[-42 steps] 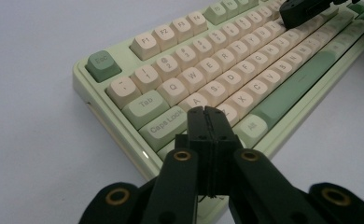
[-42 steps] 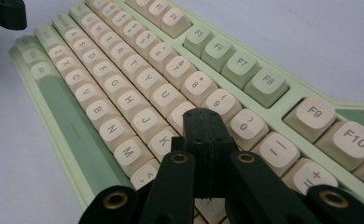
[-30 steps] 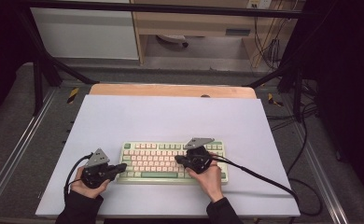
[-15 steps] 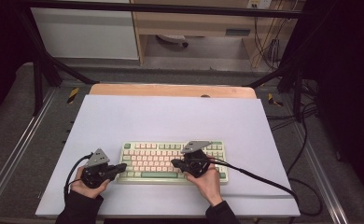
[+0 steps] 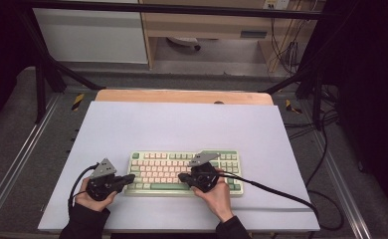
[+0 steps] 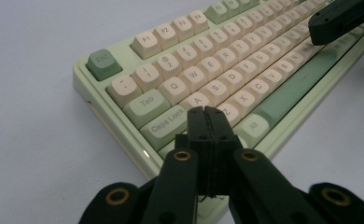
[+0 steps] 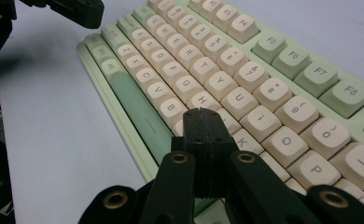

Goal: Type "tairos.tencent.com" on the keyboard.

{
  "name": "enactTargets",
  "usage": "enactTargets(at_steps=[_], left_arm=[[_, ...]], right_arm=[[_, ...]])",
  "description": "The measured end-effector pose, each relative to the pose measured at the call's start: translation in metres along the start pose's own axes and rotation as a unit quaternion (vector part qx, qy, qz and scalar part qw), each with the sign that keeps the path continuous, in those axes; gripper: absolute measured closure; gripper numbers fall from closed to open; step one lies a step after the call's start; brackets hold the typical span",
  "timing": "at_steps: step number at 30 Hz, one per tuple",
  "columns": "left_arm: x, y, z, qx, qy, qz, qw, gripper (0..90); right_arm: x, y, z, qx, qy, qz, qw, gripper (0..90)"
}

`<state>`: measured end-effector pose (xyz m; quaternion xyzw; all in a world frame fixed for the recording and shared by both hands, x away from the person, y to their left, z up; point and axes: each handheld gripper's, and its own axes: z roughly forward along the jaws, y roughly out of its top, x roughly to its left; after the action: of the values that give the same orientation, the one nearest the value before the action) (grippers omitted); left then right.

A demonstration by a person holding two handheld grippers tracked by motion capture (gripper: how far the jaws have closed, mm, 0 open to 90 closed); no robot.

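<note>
From the high view, the keyboard (image 5: 184, 173) lies near the worktop's (image 5: 182, 124) front edge, within reach. In the left gripper view, the left gripper (image 6: 207, 112), jaws clenched empty, forms one poking tip by Caps Lock. In the right gripper view, the right gripper (image 7: 202, 113), likewise clenched, hovers near the middle letter keys.

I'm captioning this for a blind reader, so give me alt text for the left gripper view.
Shut black tongs hover over the left end of a pale green keyboard, their tips above the A and Caps Lock keys. The keyboard, with cream and green keys, lies on a white table; the other tongs reach in at the top right.
</note>
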<state>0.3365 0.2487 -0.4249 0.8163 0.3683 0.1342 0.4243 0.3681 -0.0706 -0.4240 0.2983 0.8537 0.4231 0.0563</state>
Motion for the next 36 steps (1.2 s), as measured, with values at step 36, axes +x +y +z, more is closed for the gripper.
enactTargets(at_steps=[36], left_arm=[[0.001, 0.001, -0.004, -0.006, -0.002, 0.0, 1.0, 87.6]], right_arm=[[-0.013, 0.004, -0.032, -0.022, -0.03, 0.002, 0.9993, 80.2]])
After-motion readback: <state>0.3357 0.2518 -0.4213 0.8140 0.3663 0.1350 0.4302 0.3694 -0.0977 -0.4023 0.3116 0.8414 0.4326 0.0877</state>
